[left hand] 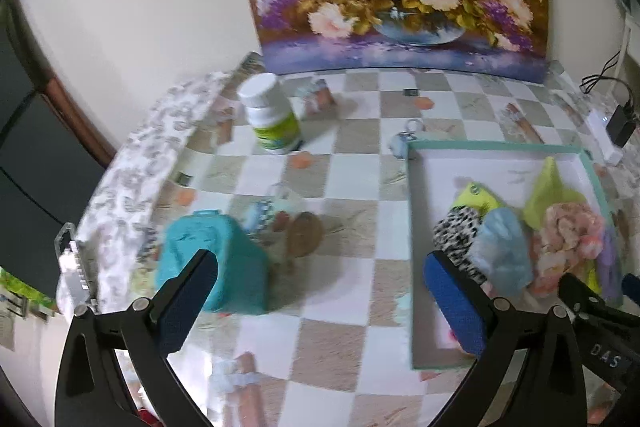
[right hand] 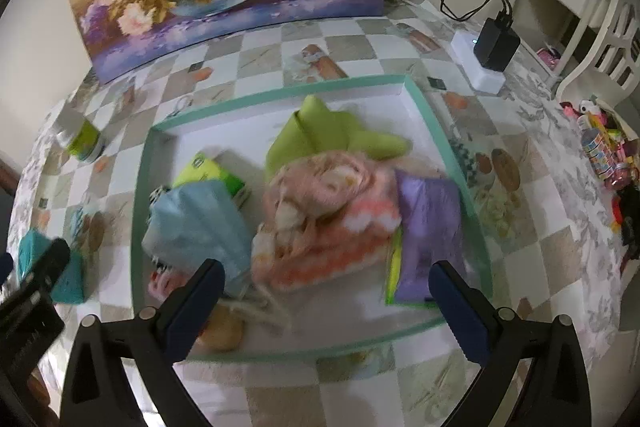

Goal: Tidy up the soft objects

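We see left gripper (left hand: 320,291) pitched steeply down over checkered table (left hand: 352,163), jaws spread wide, nothing between pads. Teal fabric lump (left hand: 212,263) on table at 11 o'clock of its left finger. We see right gripper (right hand: 326,303) angled steeply down over tray (right hand: 448,131), jaws spread, empty. In tray: pink fluffy cloth (right hand: 324,215) at 12 o'clock, blue cloth (right hand: 200,227) at 10, purple cloth (right hand: 430,227) at 1, green cloth (right hand: 332,135) beyond. White bottle (left hand: 270,115) far at 11 of left gripper.

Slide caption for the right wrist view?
Open right gripper above teal-rimmed tray holding green, blue, pink and purple soft items.
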### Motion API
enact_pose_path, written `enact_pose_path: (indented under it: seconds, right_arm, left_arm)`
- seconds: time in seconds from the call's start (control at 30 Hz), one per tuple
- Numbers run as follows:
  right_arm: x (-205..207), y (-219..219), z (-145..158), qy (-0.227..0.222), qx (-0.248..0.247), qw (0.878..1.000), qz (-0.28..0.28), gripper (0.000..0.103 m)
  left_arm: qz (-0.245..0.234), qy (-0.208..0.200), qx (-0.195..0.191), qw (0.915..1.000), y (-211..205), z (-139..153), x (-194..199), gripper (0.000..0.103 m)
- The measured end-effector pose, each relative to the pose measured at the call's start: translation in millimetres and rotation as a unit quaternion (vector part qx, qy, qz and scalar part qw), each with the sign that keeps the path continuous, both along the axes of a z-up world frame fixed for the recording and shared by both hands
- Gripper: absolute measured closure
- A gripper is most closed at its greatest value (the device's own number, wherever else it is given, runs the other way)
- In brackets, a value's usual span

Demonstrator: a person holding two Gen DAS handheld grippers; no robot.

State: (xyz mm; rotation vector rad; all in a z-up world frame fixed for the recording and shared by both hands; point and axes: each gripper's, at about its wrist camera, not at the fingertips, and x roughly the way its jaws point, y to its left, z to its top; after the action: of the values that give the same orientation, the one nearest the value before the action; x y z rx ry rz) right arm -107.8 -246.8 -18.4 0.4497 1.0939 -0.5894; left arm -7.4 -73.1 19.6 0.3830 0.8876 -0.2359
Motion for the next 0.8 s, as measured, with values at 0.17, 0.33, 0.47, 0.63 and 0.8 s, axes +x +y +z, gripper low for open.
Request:
enact_pose_path:
  seconds: [0.17,0.33,0.47,0.63,0.8]
  right_arm:
    - [-11,13,2,-0.008,0.007,1.0,0.004,0.0]
    - [-22,29,2,-0.014,0.016,1.0,0.016,0.0]
    - [-29,39,6,-0.02,0.01,0.999,0.023,0.0]
    - [-36,41,14,-0.032,0.002,0.999,0.015,0.0]
    - [-34,39,14,-0.031,0.005,0.999,0.016,0.0]
  left_arm:
    - [0.021,0.013,0.016,0.9996,18,-3,-8,0.0]
    - [0.033,0.061,0.017,0.9975,36,-15,-11,0.0]
    - [0.042,0.072,0.013,0.9965,46,-17,-16,0.0]
    - [0.058,0.096,-0.002,0.9936,57,-22,-12,0.0]
    - [0.062,0.104,-0.005,0.9926,58,-23,-9,0.0]
